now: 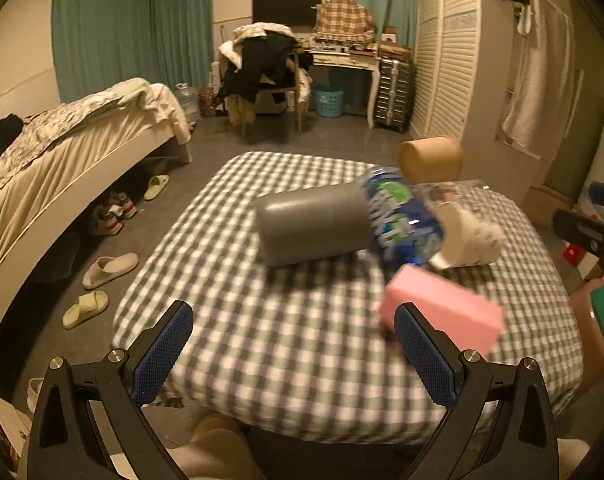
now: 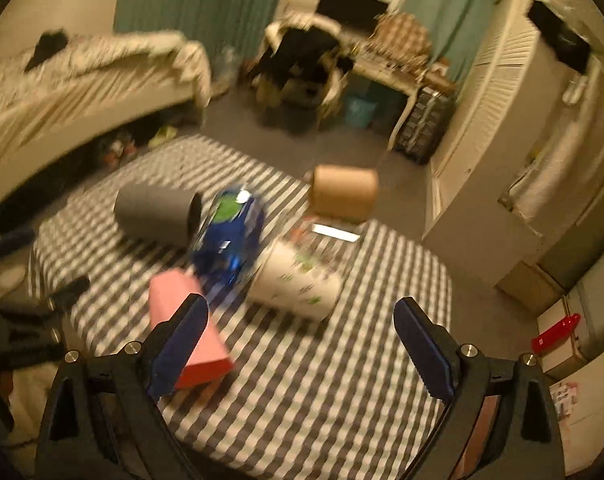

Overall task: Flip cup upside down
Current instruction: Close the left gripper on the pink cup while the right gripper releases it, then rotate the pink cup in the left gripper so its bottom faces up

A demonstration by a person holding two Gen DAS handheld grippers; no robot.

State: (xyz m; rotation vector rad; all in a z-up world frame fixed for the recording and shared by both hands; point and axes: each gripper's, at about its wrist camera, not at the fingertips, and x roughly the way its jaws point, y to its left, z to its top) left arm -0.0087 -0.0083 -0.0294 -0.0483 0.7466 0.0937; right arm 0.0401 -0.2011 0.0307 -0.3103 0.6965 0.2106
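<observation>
The white cup (image 2: 295, 282) with small green prints lies on its side on the checked desk (image 2: 322, 380), its mouth turned toward the blue packet; it sits ahead of the right claw (image 2: 302, 340), between the lines of that claw's two fingers but clear of both; the right claw is spread wide and grips nothing. In the left view the same cup (image 1: 468, 236) lies far off to the right of the left claw (image 1: 293, 340), which hangs over the near edge of the desk (image 1: 261, 340) with its jaws also wide apart and empty.

A pink box (image 2: 187, 328) lies just beside the right claw's left finger, partly hidden by it; in the left view that pink box (image 1: 446, 308) stands between the left claw and the cup. A crumpled blue packet (image 2: 229, 240) touches the cup's left side; a grey cup (image 2: 157, 214) lies on its side beyond the packet; a brown paper cup (image 2: 344, 194), also tipped over, rests farther back, with a clear plastic piece (image 2: 334, 232) between it and the white cup. Both views are blurred.
</observation>
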